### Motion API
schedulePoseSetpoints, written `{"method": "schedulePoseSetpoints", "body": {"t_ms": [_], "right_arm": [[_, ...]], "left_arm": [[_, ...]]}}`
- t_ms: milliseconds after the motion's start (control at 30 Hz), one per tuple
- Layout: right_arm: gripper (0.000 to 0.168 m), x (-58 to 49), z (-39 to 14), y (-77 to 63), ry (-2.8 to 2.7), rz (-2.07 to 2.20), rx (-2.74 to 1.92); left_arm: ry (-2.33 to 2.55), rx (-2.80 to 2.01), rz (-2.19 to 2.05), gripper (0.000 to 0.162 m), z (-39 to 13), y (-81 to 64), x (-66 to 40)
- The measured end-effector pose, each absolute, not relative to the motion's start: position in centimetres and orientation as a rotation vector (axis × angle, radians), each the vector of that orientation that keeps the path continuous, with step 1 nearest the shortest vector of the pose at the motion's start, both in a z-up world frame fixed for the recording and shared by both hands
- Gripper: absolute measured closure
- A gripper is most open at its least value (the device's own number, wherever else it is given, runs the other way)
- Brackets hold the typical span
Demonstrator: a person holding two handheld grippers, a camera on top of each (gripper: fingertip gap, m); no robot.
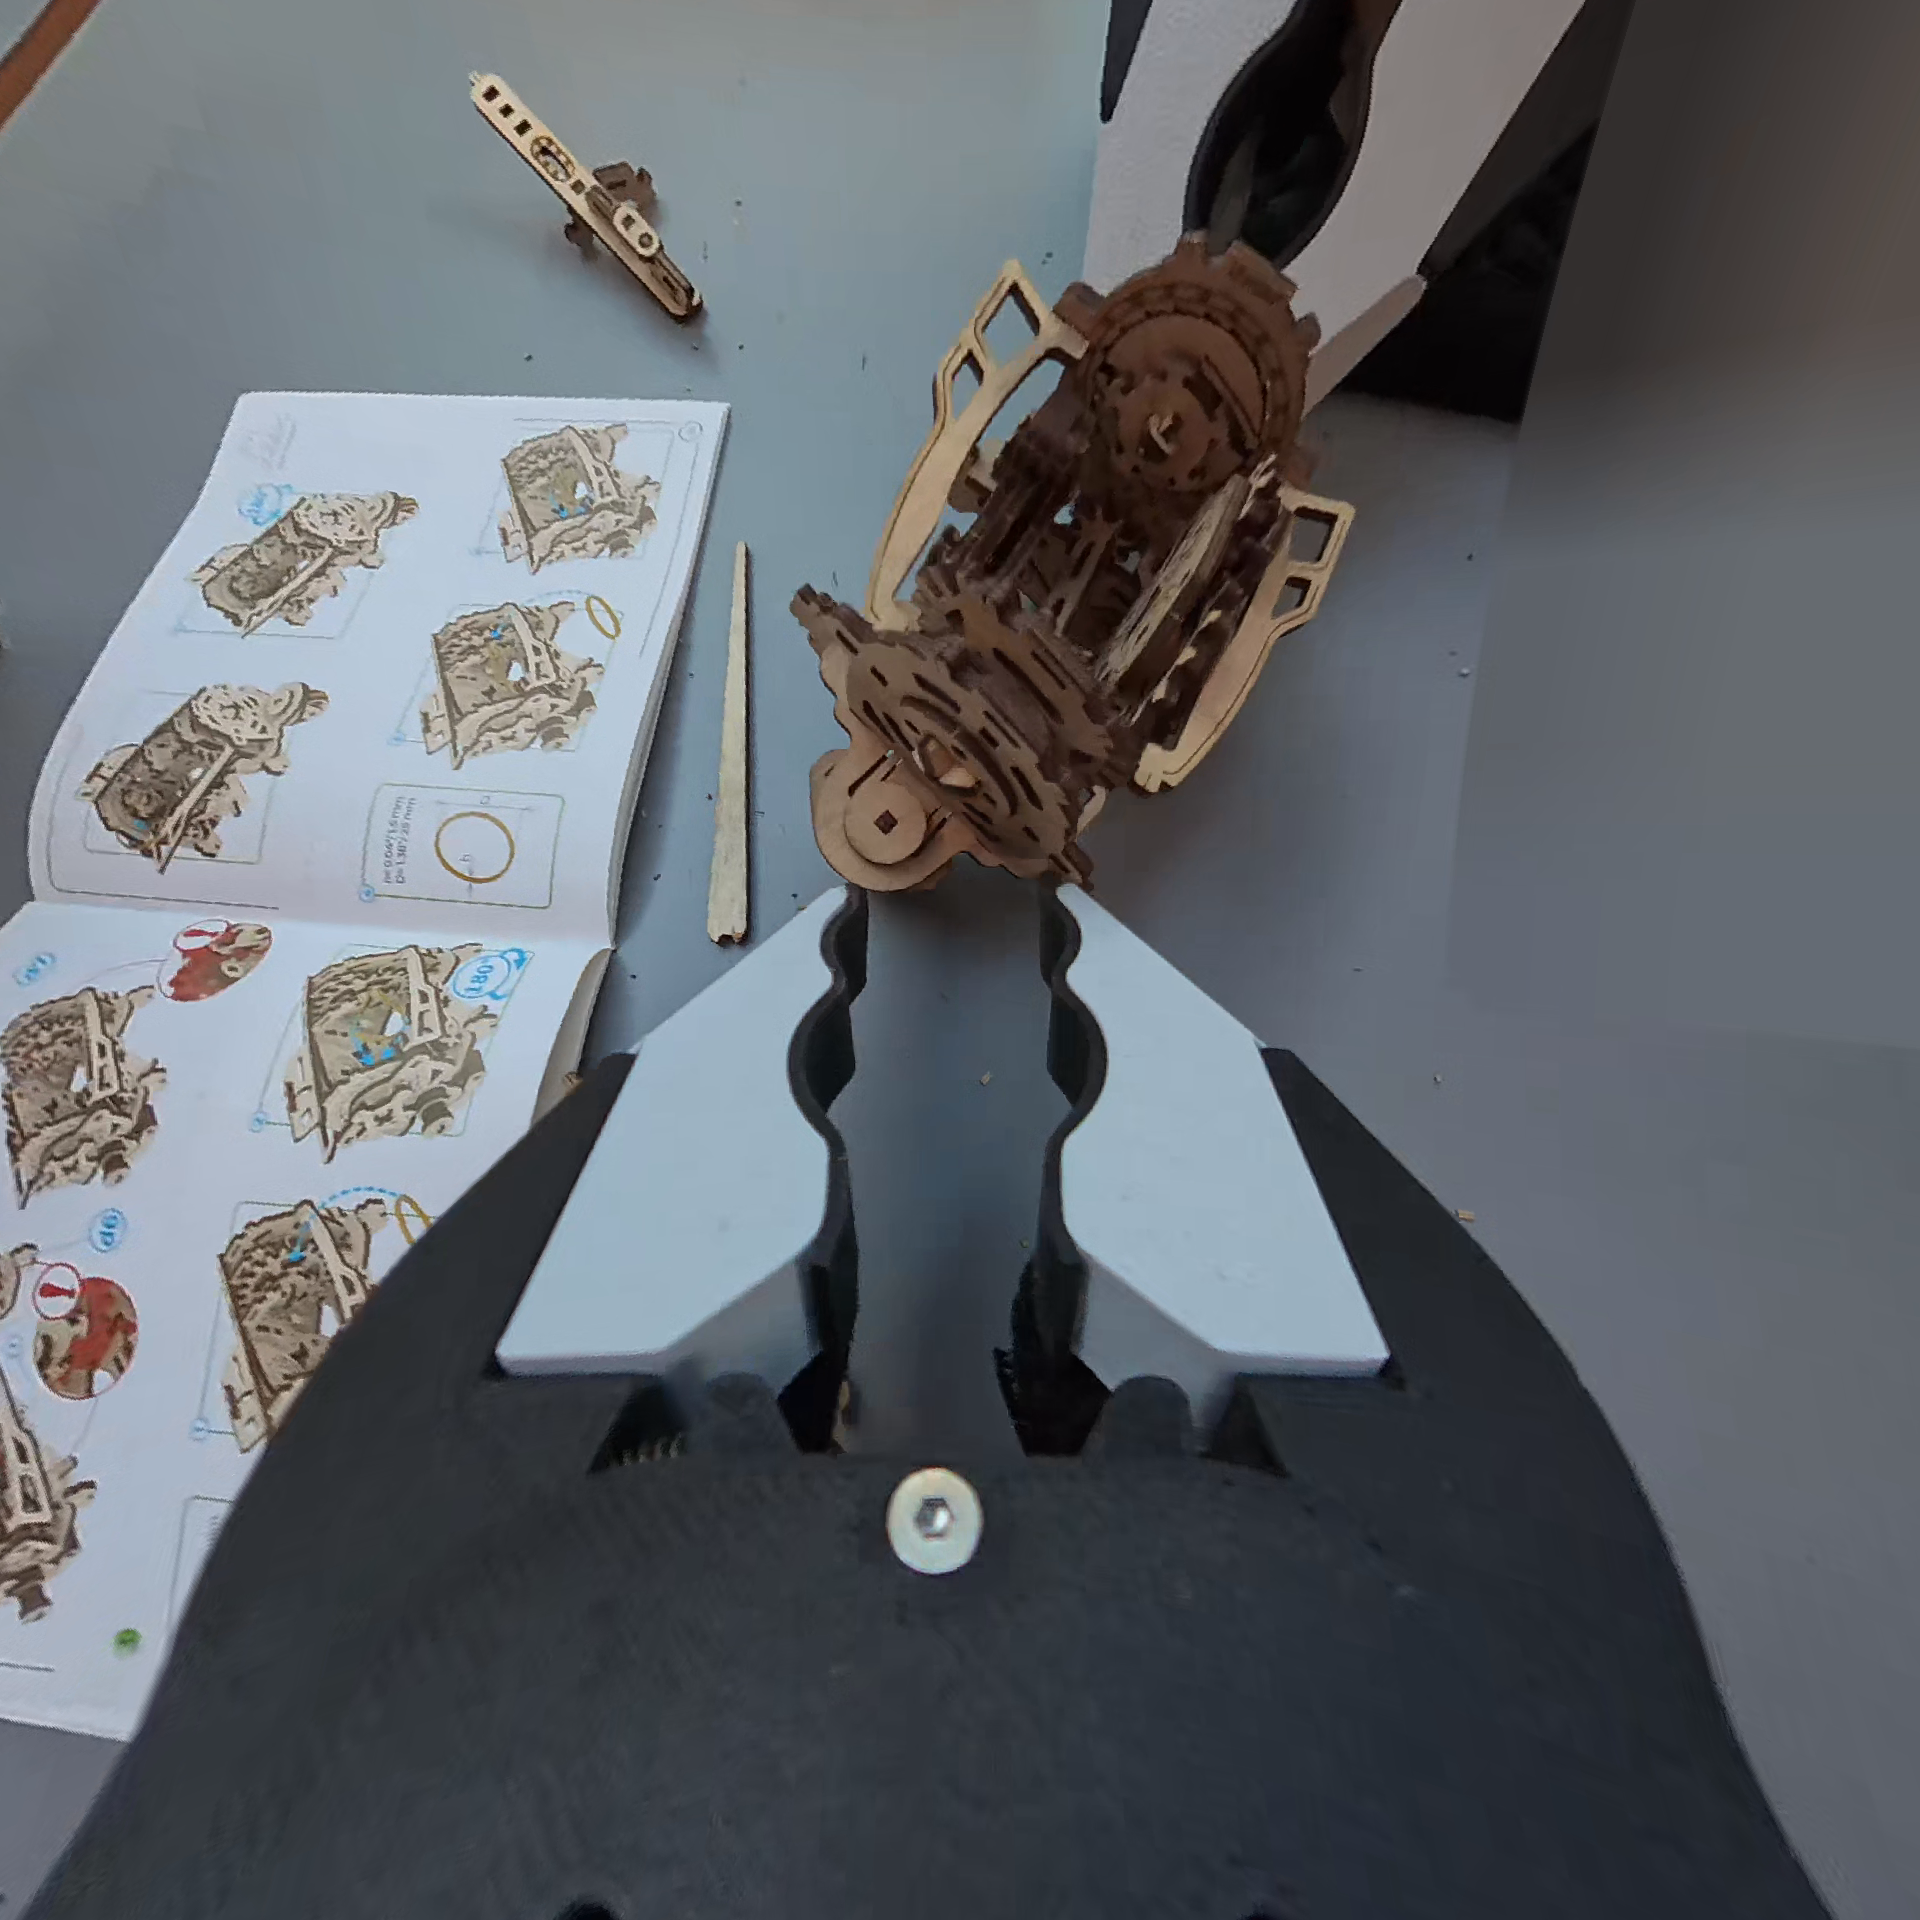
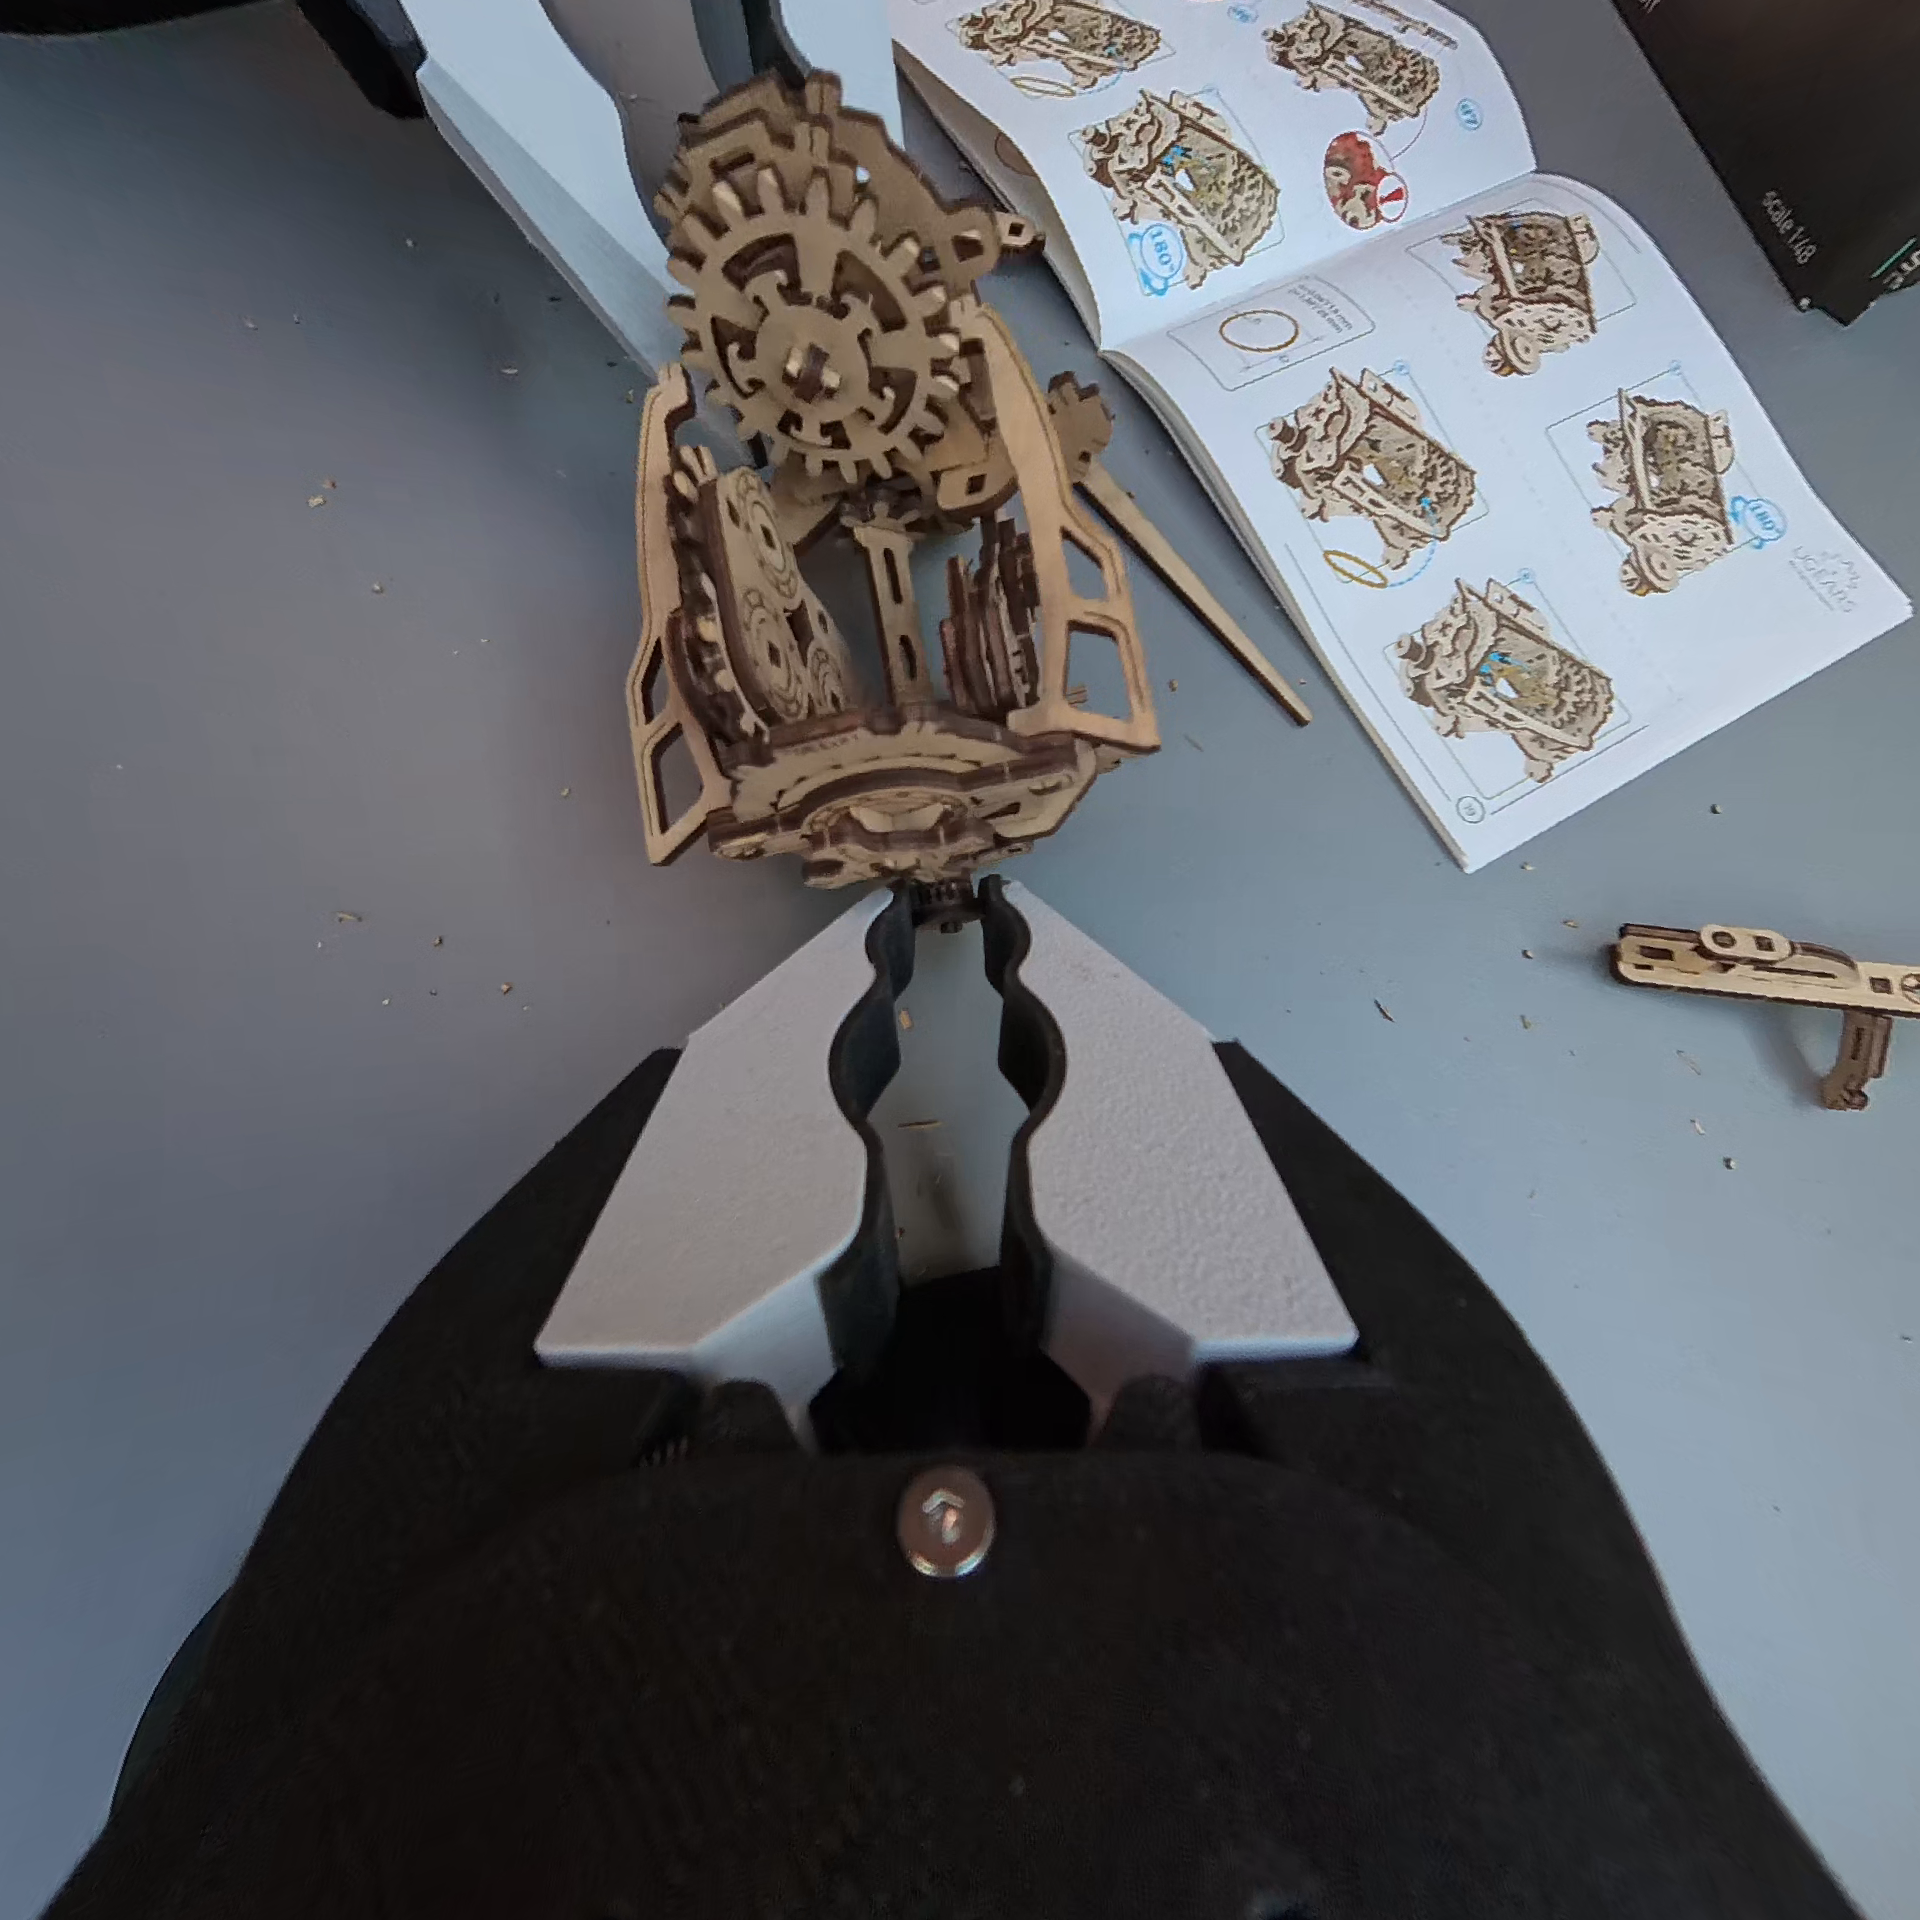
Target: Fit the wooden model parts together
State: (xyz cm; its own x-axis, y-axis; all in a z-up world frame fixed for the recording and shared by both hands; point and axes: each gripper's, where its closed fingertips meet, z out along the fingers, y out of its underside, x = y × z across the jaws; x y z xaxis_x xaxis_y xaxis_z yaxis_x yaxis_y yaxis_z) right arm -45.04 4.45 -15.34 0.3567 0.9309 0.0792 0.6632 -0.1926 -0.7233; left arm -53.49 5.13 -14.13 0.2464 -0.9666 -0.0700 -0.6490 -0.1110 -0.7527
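Observation:
A wooden gear model (image 1: pixel 1081 582) with pale side frames is held tilted above the grey table. In the right wrist view the wooden gear model (image 2: pixel 862 499) stands just beyond my right gripper (image 2: pixel 942 899), which is shut on a small piece at the model's base. The right gripper also shows at the top of the left wrist view (image 1: pixel 1242 239). My left gripper (image 1: pixel 956 904) is open, its tips just short of the model's near gear end. One of its white fingers (image 2: pixel 520 156) shows beside the model's gear.
An open instruction booklet (image 1: pixel 364 675) (image 2: pixel 1455 416) lies on the table (image 1: pixel 1662 935). A thin wooden stick (image 1: pixel 732 748) (image 2: pixel 1195 613) lies beside it. A small wooden sub-assembly (image 1: pixel 587 192) (image 2: pixel 1766 977) lies apart. A dark box (image 2: pixel 1787 135) sits at the far corner. Wood crumbs dot the table. The grippers' ends are close to 10 centimetres from one another. It is some 6 centimetres from my left tips to the thin wooden stick (image 1: pixel 732 748). Look for it in the right wrist view (image 2: pixel 1138 527) too.

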Motion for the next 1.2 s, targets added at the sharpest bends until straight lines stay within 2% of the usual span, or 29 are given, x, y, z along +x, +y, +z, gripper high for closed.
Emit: {"method": "schedulePoseSetpoints", "body": {"t_ms": [300, 567, 667, 733, 867, 1100, 1200], "right_arm": [[0.156, -44.9, -15.4, 4.7, -1.361, 0.492, -1.953], [0.156, -44.8, -15.1, 4.8, -1.311, 0.532, -1.981], [0.156, -44.8, -15.2, 5.0, -1.295, 0.536, -1.995], [0.156, -44.8, -15.1, 5.0, -1.276, 0.547, -2.008], [0.156, -44.8, -15.1, 5.0, -1.262, 0.58, -2.022], [0.156, -44.8, -15.2, 4.9, -1.277, 0.573, -2.025], [0.156, -44.8, -15.3, 4.9, -1.277, 0.577, -2.027]], "left_arm": [[1.607, -1.846, -0.501, 0.13, -14.3, 4.6, -53.6], [1.672, -1.856, -0.391, 0.119, -14.8, 4.1, -53.6], [1.707, -1.849, -0.339, 0.13, -15.2, 4.0, -53.6], [1.728, -1.831, -0.453, 0.138, -14.9, 2.7, -52.8], [1.724, -1.802, -0.446, 0.133, -14.5, 2.9, -52.2], [1.769, -1.871, -0.462, 0.135, -15.4, 2.7, -54.0], [1.752, -1.86, -0.464, 0.137, -14.1, 3.8, -55.3]]}}
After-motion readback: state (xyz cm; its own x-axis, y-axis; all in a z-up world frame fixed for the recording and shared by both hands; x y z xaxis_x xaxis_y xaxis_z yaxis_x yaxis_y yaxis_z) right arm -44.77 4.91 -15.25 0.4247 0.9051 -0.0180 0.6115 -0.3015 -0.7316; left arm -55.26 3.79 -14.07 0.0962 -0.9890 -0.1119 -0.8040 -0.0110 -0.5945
